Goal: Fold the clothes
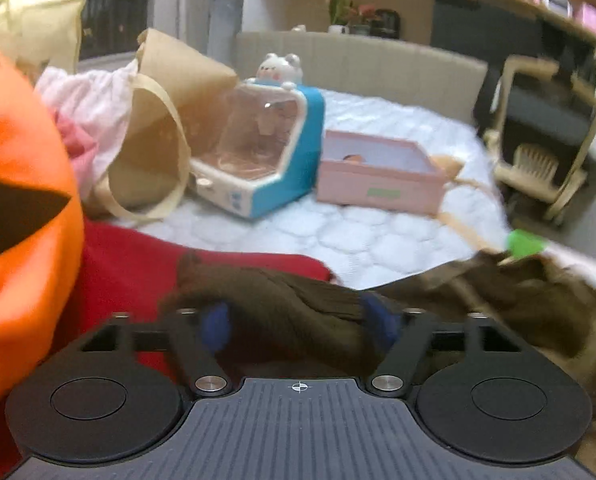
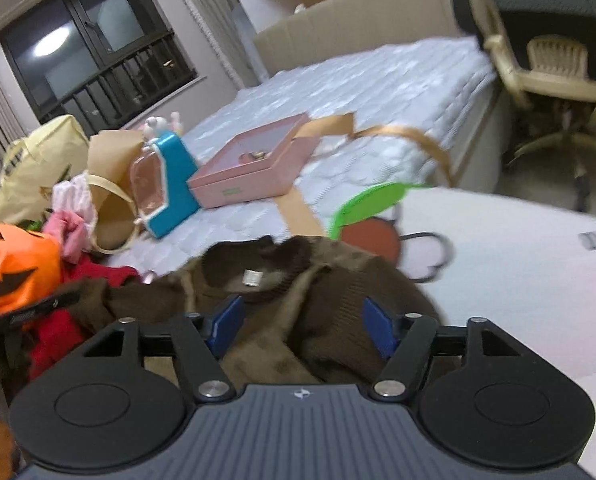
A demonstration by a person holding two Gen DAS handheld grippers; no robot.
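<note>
Brown sweater (image 2: pixel 298 304) betw. both tools; pink box (image 1: pixel 378 176) holds sm. item.

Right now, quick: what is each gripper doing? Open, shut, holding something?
Left gripper: fingers wide apart, brown sweater bunched between them; open.
Right gripper: open, fingers apart over the brown sweater, gripping nothing.

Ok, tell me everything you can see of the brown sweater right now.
The brown sweater is a ribbed knit, crumpled on the white quilted bed, its neck opening up with a small white label inside. Its left end overlaps a red garment. Fabric bunches between the left gripper fingers; the right gripper straddles it, fingers apart.
</note>
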